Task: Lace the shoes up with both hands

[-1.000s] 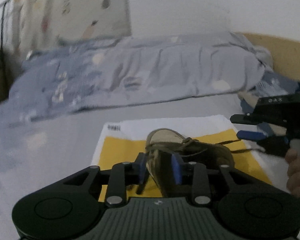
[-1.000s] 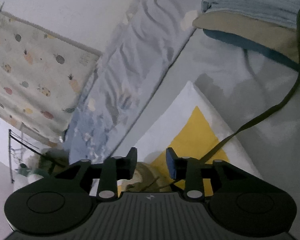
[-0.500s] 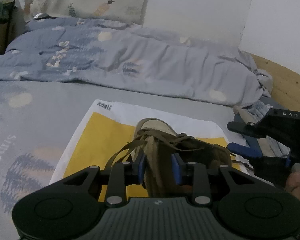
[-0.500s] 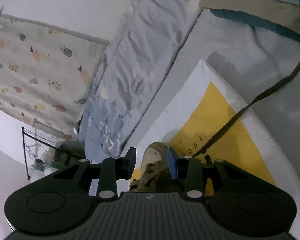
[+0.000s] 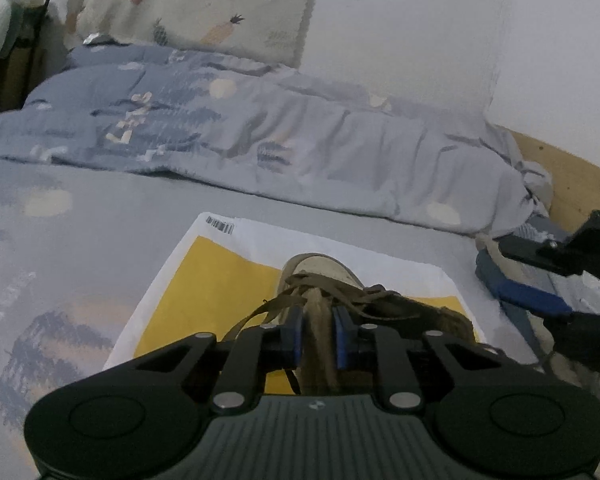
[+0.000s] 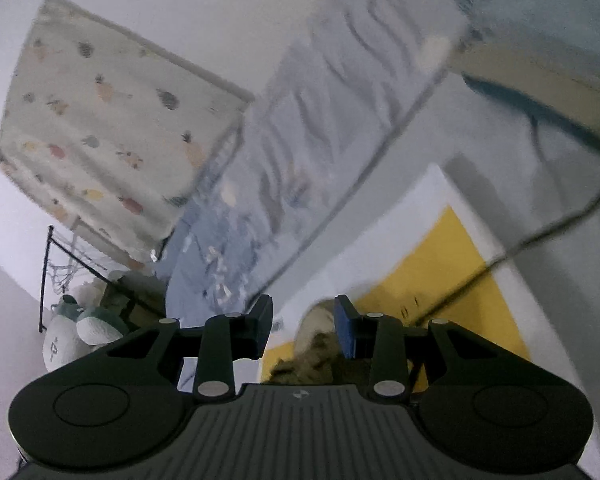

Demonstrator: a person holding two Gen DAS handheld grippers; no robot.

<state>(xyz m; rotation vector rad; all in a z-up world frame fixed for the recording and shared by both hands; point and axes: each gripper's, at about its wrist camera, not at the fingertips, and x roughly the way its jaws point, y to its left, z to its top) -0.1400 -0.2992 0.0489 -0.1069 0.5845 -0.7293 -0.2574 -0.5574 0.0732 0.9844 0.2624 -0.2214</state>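
Observation:
A tan suede shoe [image 5: 380, 300] lies on a yellow and white paper bag [image 5: 220, 280] on the bed, toe pointing away. Its loose brown laces [image 5: 268, 308] are draped over the tongue. My left gripper [image 5: 318, 332] is closing, and its blue pads press on the upright tongue part of the shoe. My right gripper [image 5: 512, 268] hovers at the right, jaws apart, nothing between them. In the right wrist view the right gripper [image 6: 304, 320] stands open above the shoe [image 6: 316, 344]. One lace [image 6: 540, 240] trails off to the right across the bag [image 6: 440, 264].
A crumpled blue duvet [image 5: 300, 152] lies behind the bag, below a pineapple-print cloth [image 5: 220, 8] on the wall. A wooden bed frame [image 5: 572, 184] runs along the right. Folded clothes [image 6: 540, 80] lie by the lace's far end. Plush toys [image 6: 80, 328] sit by a wire rack.
The left jaws have narrowed onto the shoe's tongue while the left gripper rolled and sank a little. The right gripper has risen and shifted, bringing more of the shoe into its view.

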